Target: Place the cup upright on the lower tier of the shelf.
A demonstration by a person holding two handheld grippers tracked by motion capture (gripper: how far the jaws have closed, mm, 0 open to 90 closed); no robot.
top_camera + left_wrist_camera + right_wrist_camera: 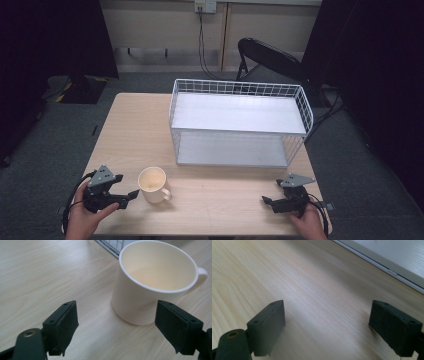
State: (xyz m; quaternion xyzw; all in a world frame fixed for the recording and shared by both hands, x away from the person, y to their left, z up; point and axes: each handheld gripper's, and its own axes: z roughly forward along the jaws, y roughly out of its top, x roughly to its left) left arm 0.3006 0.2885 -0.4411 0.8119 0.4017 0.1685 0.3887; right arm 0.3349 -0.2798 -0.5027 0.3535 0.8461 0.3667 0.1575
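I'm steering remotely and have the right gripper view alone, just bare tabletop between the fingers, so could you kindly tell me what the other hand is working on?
Observer: The left gripper points at a cream mug standing upright on the table, fingers open, with nothing held.
Operator: Thank you; which way does the mug's handle face?
Observer: In the high view the handle points to the right and a little toward the person, away from the left gripper.
Operator: And the white edge at my upper right?
Observer: It is the lower shelf of a white two-level wire rack at the table's far right; both levels are empty.
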